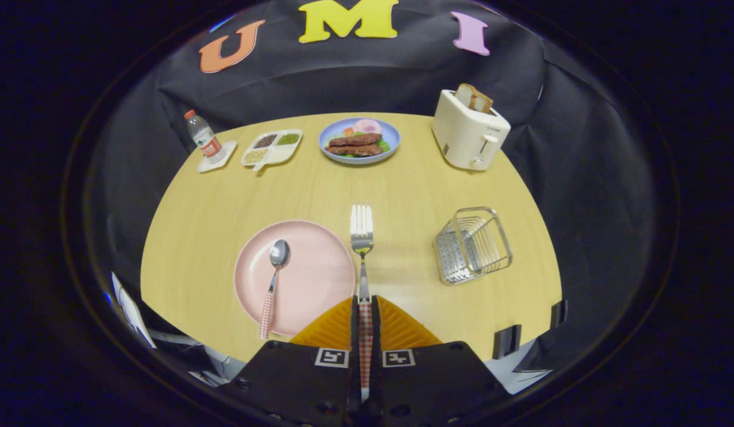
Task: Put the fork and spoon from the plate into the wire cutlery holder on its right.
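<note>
My gripper [364, 301] is shut on the fork [361, 237], both fingers pressed on its red-checked handle. The fork points straight ahead, lifted above the table, its tines beyond the pink plate's right rim. The pink plate [310, 284] lies just ahead to the left of the fingers. On it rests the spoon [275, 279], bowl away from me, its checked handle reaching over the near rim. The wire cutlery holder [472, 244] stands empty on the table to the right of the plate and the fork.
Across the wooden table [402, 190], a cream toaster [469, 131] with bread stands at the far right. A blue plate of food [359, 141], a divided snack tray [272, 147] and a water bottle [202, 136] on a coaster line the far edge.
</note>
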`<state>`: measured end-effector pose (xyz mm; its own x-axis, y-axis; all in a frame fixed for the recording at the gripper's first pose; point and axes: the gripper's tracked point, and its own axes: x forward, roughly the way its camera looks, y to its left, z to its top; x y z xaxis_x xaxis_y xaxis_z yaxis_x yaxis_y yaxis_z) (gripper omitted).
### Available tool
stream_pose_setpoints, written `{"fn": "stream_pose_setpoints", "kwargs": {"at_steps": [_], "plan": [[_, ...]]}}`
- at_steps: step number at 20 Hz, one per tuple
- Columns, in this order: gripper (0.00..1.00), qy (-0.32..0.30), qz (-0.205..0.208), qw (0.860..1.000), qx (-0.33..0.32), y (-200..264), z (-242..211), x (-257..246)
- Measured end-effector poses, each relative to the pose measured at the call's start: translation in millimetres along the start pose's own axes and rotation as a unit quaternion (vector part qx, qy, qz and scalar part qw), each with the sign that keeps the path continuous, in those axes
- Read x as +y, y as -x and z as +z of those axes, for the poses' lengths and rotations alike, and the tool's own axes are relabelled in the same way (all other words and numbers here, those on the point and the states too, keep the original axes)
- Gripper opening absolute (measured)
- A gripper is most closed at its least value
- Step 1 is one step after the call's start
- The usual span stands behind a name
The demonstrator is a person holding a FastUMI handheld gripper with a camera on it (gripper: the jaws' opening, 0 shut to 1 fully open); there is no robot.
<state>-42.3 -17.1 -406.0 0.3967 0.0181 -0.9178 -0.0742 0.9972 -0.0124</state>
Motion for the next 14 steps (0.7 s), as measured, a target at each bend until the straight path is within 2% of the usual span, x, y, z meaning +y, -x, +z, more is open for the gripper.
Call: {"fn": "stream_pose_setpoints", "kwargs": {"at_steps": [3,5,10,14], "plan": [[0.06,0.002,0.0,1.0,0.009,13,4,-36],[0.06,0.0,0.018,1.0,0.016,17,8,-57],[0.06,0.0,0.016,0.999,0.05,17,14,-122],[0.06,0.035,0.018,0.994,0.103,11,14,-152]]}}
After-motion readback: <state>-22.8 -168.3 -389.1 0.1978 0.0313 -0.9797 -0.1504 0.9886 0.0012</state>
